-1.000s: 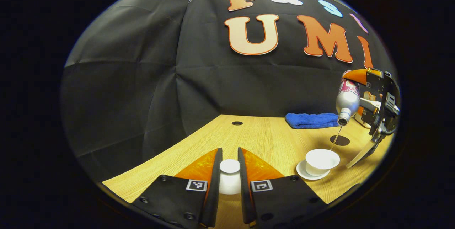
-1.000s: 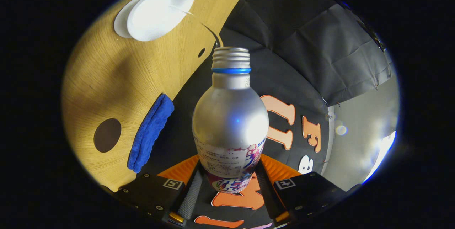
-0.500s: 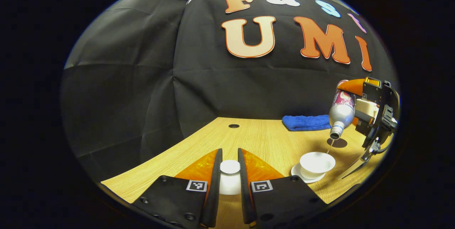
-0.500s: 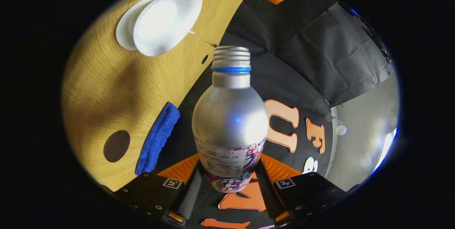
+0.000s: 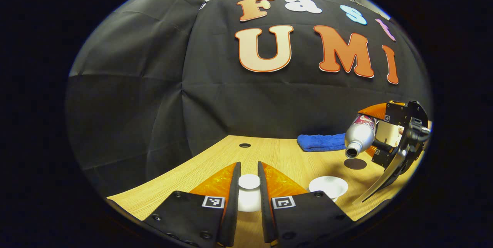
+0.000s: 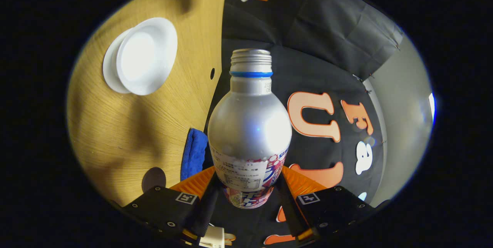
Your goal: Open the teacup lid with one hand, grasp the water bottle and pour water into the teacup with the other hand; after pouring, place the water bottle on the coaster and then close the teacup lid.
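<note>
Nearest in the left gripper view, the left claw (image 5: pixel 249 194) is gripping the teacup lid (image 5: pixel 249 181) by its knob, holding it above the counter (image 5: pixel 281 153). Just to its right the teacup (image 5: pixel 328 185) is sitting uncovered on its saucer. Farther right, the right claw (image 6: pixel 246 198) is clenching the water bottle (image 6: pixel 249 124) at its base; the bottle's long axis is lying near horizontal, mouth toward the left. The coaster (image 5: pixel 355 163) is lying below and just behind that mouth, nearest the right claw, ahead of the blue cloth (image 5: pixel 321 142).
</note>
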The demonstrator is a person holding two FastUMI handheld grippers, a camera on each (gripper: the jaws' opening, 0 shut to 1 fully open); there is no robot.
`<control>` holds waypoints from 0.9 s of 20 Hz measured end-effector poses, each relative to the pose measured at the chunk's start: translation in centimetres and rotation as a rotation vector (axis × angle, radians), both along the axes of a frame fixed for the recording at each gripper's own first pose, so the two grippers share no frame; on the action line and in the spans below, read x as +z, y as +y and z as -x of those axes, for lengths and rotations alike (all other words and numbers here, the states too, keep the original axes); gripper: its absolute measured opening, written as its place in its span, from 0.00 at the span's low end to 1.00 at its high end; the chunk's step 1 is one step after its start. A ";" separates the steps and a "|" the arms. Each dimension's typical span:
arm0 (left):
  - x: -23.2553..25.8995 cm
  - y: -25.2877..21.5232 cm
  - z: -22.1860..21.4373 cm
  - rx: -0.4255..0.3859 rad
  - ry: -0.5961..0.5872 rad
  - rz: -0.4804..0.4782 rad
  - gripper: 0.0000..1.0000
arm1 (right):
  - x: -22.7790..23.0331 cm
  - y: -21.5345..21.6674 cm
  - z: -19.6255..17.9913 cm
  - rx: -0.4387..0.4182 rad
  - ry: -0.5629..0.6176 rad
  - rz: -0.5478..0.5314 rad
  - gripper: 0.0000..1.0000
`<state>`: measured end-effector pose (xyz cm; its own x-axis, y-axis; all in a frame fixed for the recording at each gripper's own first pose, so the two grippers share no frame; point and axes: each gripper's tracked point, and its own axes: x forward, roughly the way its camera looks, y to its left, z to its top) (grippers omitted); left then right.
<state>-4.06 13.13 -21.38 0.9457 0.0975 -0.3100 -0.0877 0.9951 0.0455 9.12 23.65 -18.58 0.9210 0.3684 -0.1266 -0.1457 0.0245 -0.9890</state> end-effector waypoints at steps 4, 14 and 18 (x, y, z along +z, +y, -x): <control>1.0 -1.3 -0.3 -0.023 -0.013 -0.018 0.30 | 1.9 -1.7 -0.3 -0.066 0.014 -0.166 0.79; 3.9 -6.8 -1.6 -0.112 -0.066 -0.014 0.30 | 2.3 -6.8 -2.5 -0.241 0.241 -0.666 0.80; 4.4 -8.9 -2.0 -0.145 -0.077 -0.009 0.30 | 2.2 -7.9 -3.3 -0.273 0.352 -0.863 0.80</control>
